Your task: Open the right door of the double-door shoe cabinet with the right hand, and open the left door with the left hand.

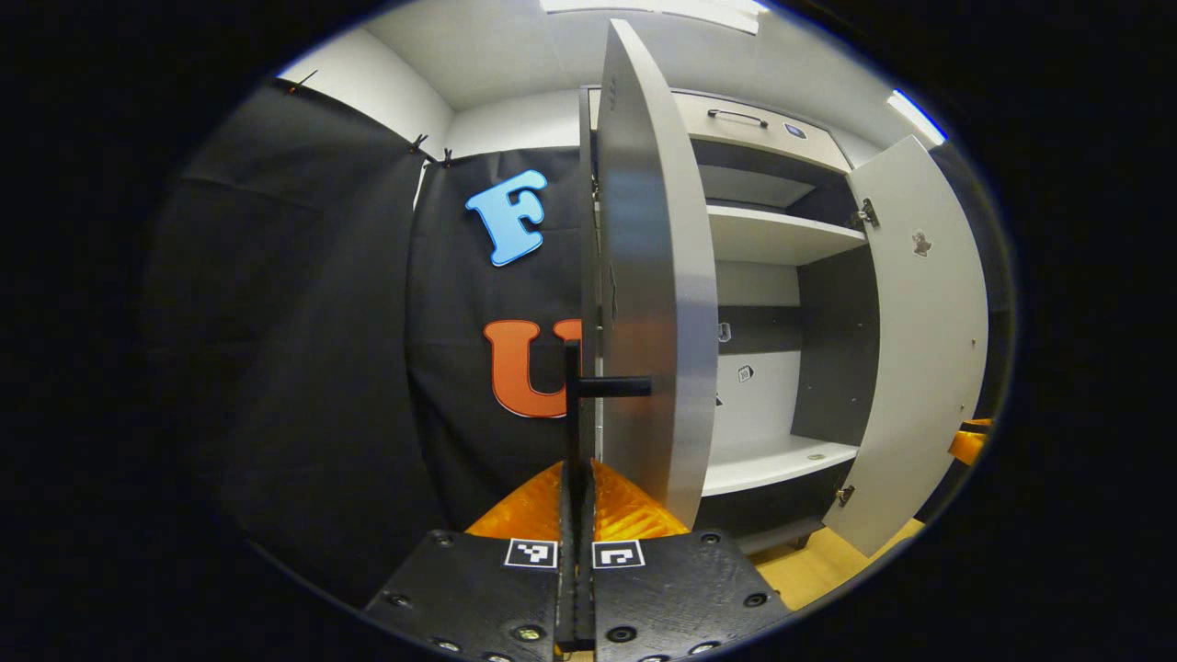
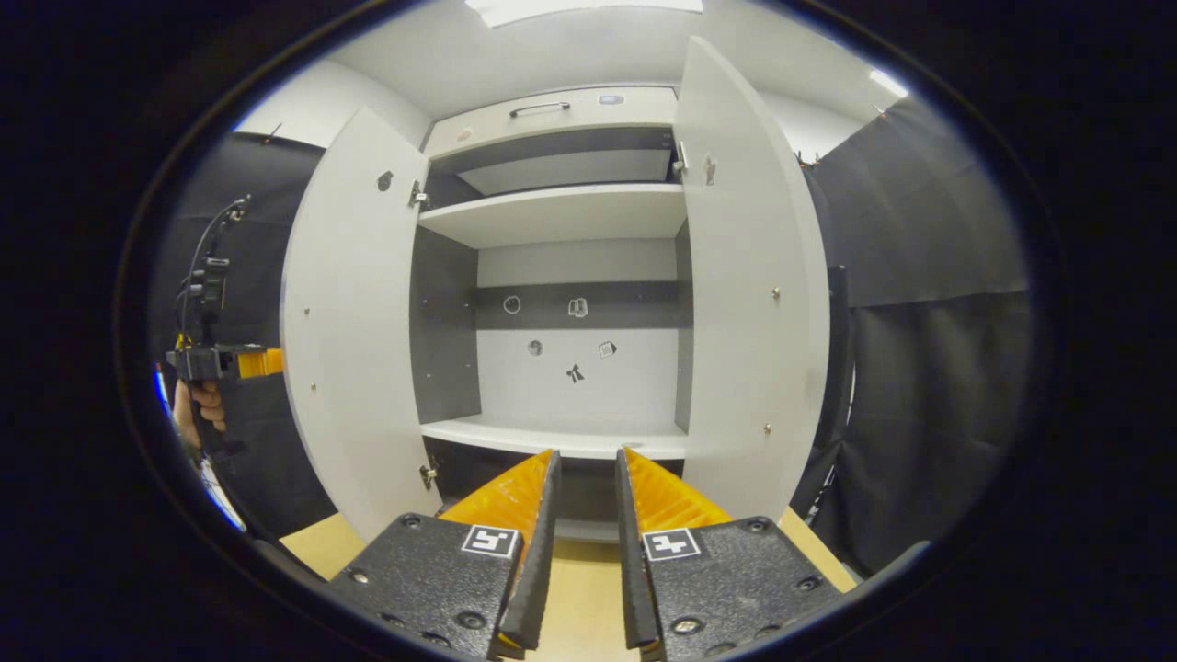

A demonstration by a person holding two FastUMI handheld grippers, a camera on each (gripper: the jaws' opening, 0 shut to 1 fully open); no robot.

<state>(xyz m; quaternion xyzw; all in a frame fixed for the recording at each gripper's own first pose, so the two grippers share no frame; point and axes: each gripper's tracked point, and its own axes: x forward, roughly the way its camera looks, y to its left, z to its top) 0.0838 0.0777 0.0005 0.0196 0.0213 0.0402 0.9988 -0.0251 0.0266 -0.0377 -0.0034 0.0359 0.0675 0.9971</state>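
Left tongs (image 1: 577, 405) clamping left door's handle (image 1: 588, 386) (door (image 1: 657, 276) swung out)

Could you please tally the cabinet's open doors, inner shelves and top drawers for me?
Doors: 2, the left door and the right door, both open
Shelves: 2, the upper shelf and the lower shelf
Drawers: 1, the drawer
Total: 5

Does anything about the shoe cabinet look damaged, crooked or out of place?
Nothing stands out. The pale left door and right door are swung open and hang straight, and the white shelves sit level and bare.
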